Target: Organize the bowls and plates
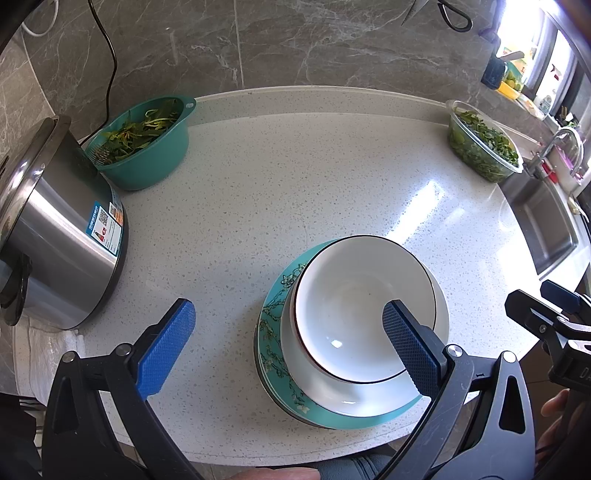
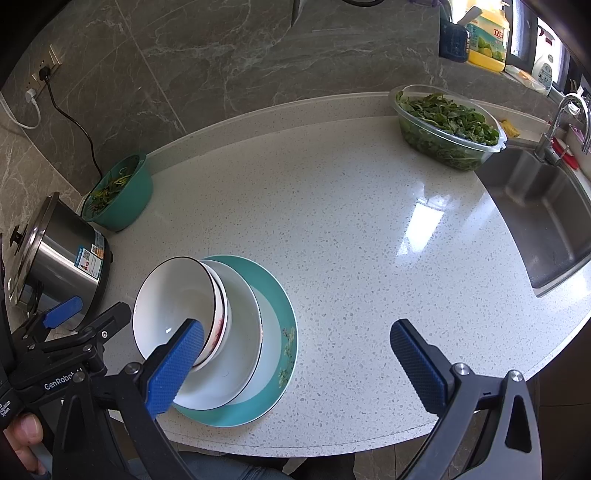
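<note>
Both grippers, left [image 1: 288,343] and right [image 2: 295,365], gape wide, holding nothing. Stacked white bowls [image 1: 364,310] rest on a teal plate [image 1: 275,314] at the counter's [image 1: 295,177] six o'clock edge; the pot [image 1: 70,236] stands at nine.

"GenRobot" is printed in white on the black body of the left hand-held gripper [image 2: 59,314]. The steel pot's blue label [image 1: 106,229] and the yellow bottle's label [image 2: 487,35] are too small to read.

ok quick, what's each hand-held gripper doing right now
Left hand-held gripper: open, holding nothing, one finger over the top bowl.
Right hand-held gripper: open, holding nothing.
</note>
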Demonstrator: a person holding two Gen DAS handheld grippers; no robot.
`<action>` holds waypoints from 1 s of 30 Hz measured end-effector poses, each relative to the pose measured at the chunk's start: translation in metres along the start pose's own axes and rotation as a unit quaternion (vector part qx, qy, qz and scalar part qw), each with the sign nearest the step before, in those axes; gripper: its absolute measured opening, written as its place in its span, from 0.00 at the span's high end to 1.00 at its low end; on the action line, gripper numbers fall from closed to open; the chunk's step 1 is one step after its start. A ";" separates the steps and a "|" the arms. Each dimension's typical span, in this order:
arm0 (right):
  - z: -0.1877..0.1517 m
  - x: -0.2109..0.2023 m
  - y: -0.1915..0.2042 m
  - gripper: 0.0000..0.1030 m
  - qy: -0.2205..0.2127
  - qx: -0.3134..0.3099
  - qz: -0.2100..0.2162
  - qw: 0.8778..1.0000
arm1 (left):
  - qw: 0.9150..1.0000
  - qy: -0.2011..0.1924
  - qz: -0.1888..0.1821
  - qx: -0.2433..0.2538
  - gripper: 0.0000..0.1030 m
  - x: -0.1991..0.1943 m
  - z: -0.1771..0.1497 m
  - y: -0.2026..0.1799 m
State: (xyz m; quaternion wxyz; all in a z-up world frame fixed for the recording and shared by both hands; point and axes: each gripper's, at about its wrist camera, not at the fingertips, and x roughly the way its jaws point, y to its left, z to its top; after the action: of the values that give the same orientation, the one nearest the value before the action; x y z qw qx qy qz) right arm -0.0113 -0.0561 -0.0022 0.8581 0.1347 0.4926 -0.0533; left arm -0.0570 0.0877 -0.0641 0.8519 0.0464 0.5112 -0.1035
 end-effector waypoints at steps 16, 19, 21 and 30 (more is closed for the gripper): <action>0.000 0.000 0.000 0.00 0.001 0.001 0.000 1.000 | 1.000 0.000 0.001 -0.006 0.00 0.000 -0.002 0.001; 0.000 0.001 0.000 0.00 0.001 0.000 0.000 1.000 | 1.000 0.000 0.001 -0.006 0.00 0.000 -0.002 0.000; -0.001 0.001 0.001 0.00 0.002 0.001 0.001 1.000 | 1.000 0.001 0.002 -0.007 0.00 0.000 -0.003 0.000; 0.000 0.002 0.002 0.00 0.004 0.000 0.003 1.000 | 1.000 -0.004 0.000 -0.010 0.00 -0.002 -0.005 0.000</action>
State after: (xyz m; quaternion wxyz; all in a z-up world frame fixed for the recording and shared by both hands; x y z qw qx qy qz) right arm -0.0098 -0.0537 -0.0032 0.8565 0.1364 0.4953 -0.0505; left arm -0.0622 0.0887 -0.0650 0.8542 0.0376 0.5091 -0.0987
